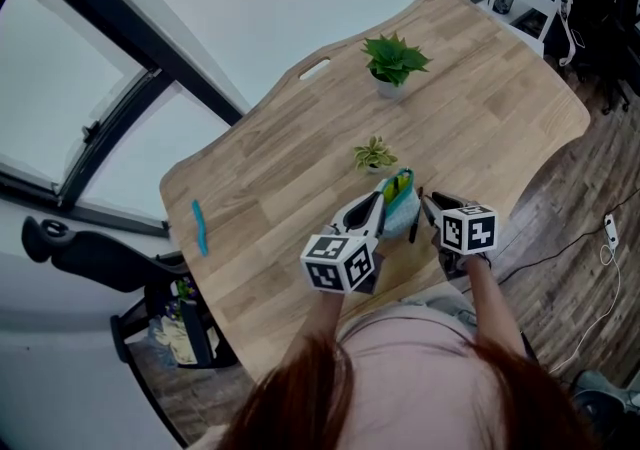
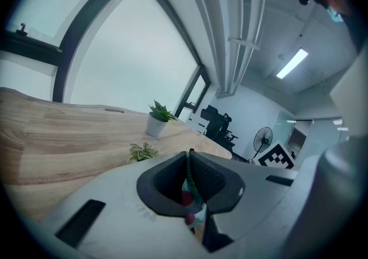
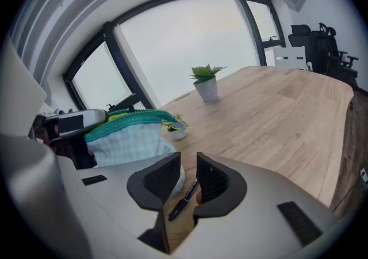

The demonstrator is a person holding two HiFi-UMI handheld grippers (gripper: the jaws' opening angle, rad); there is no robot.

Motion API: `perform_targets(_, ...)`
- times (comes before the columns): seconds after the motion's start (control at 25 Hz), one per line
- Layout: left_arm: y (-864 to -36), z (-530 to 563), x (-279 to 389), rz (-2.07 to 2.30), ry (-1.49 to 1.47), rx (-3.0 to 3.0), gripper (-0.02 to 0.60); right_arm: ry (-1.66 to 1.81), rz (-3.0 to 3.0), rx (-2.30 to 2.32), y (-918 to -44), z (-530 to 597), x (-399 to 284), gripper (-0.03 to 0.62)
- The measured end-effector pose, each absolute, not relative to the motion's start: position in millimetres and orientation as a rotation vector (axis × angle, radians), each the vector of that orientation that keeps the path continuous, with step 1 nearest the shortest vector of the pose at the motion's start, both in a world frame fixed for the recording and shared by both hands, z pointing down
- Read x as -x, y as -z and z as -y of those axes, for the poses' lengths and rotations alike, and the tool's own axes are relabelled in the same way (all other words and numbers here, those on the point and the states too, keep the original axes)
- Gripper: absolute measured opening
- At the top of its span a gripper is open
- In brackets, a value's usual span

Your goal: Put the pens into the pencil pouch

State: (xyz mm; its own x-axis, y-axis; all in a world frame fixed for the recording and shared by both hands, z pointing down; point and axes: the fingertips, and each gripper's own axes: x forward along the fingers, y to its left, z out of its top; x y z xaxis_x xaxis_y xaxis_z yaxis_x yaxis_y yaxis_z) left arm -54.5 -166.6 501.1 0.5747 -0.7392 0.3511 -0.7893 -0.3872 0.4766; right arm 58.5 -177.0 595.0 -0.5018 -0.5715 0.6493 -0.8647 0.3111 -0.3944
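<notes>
pen (image 3: 185, 199) btw parted jaws of R hand-held gripper (image 3: 188, 167), pouch (image 3: 131, 140) just beside

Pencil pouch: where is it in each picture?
Head view: pencil pouch just below the middle.
Left gripper view: bottom middle, its edge pinched in the left tool.
Right gripper view: left of the middle.
Shared landmark: the tall potted plant, in all three views.
</notes>
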Motion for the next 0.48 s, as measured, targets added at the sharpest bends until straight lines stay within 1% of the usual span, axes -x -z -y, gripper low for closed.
perform_targets(0.48, -504.8, 167.3, 60.5, 1.225, -0.105, -2.181, 0.014, -1.143, 2.049, -1.200, -636.0, 178.2, -50.6, 0.097)
